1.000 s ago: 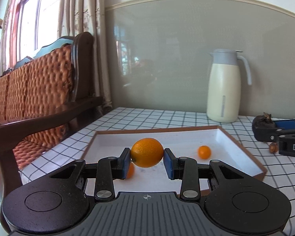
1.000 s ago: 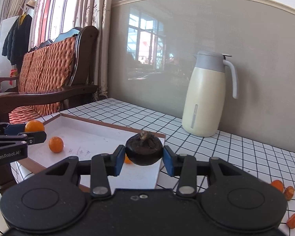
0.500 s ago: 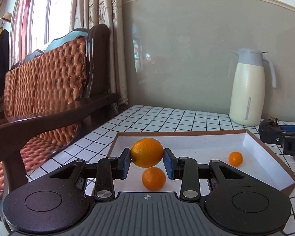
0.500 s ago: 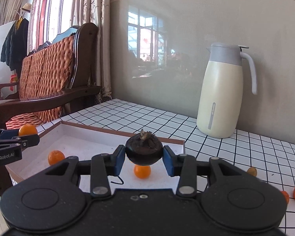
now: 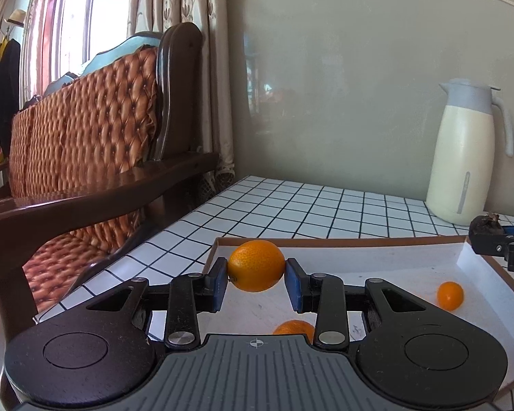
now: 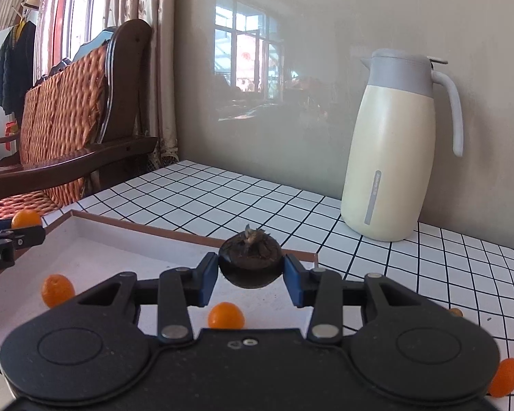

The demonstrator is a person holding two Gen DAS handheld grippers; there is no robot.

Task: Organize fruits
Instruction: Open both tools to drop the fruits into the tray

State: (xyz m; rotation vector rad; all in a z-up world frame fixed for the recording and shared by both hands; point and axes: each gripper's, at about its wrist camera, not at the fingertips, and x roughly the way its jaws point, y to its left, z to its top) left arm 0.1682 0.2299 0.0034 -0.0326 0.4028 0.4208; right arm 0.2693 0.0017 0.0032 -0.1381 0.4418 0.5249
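Observation:
My left gripper (image 5: 256,279) is shut on an orange (image 5: 256,265) and holds it above the left part of a white tray with a brown rim (image 5: 342,239). Two small oranges lie in the tray, one under the gripper (image 5: 294,329) and one at the right (image 5: 450,295). My right gripper (image 6: 251,281) is shut on a dark mangosteen (image 6: 251,262) above the tray's right part (image 6: 188,236). Two small oranges (image 6: 57,289) (image 6: 226,315) lie below it in the tray. Each gripper shows at the edge of the other's view.
A cream thermos jug (image 6: 399,144) stands at the back of the checked table (image 6: 222,191). Small orange fruits (image 6: 505,376) lie on the table right of the tray. A wooden sofa with orange cushions (image 5: 85,130) stands close on the left.
Both grippers have moved over the tray with their fruits still held. The left view has swung left; the second small orange now sits under the left gripper.

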